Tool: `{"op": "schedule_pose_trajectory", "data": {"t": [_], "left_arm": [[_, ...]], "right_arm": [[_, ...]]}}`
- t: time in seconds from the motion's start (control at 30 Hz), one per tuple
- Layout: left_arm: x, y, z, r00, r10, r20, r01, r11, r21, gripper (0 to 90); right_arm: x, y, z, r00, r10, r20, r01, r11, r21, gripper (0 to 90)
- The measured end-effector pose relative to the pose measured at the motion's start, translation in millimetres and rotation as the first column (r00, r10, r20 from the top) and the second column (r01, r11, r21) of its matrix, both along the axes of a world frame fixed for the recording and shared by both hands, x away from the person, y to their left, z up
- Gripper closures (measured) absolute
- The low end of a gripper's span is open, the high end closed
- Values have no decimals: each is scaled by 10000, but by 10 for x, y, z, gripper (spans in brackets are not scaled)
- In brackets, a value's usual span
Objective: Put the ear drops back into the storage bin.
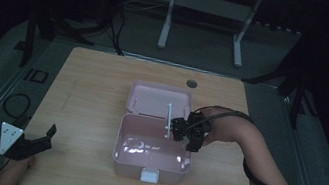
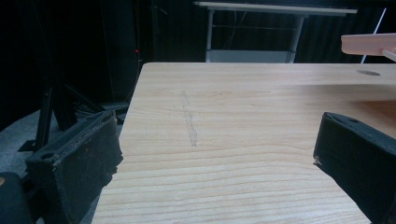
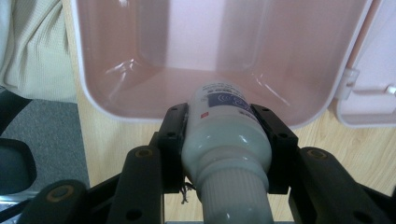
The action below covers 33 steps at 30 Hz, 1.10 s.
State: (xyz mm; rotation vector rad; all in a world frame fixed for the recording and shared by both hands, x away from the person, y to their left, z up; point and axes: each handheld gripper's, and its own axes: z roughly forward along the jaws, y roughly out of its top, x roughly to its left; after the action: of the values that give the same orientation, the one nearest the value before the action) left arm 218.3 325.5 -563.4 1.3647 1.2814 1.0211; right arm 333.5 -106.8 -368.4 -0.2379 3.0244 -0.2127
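Right gripper view first: we see the right gripper (image 3: 226,140) clenched on a white bottle (image 3: 224,140), one black jaw pressed to each side of its body, ribbed cap toward the bottom of the frame and cut off by the edge. The bottle's label has blue print too small for us to read. Its far end pokes over the rim of the pink box (image 3: 93,88), whose open basin takes up the upper frame; the hinged lid (image 3: 369,74) is cropped at the right edge.

From the high view, the right gripper (image 1: 186,130) sits right of centre at the box's (image 1: 150,163) right rim, between basin and opened lid (image 1: 158,100). It's dim, and we can't make out the bottle itself among the black parts.

Lower left of that frame, the left gripper (image 1: 43,138) rests at the wooden table's (image 1: 92,85) corner, released, jaws spread; the hand below it is mostly cut off. In the left gripper view, bare wood lies between its jaws.
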Motion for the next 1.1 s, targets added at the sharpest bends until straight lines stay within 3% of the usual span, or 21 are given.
{"op": "schedule_pose_trajectory", "data": {"t": [0.33,1.1], "left_arm": [[0,0,0,10000,-11,1,11,10000,-8,9],[-2,-3,0,10000,6,8,-6,10000,48,10]], "right_arm": [[-30,191,-63,9997,245,-35,-245,9997,79,596],[-38,208,-667,9963,120,-850,-136,9998,-176,596]]}}
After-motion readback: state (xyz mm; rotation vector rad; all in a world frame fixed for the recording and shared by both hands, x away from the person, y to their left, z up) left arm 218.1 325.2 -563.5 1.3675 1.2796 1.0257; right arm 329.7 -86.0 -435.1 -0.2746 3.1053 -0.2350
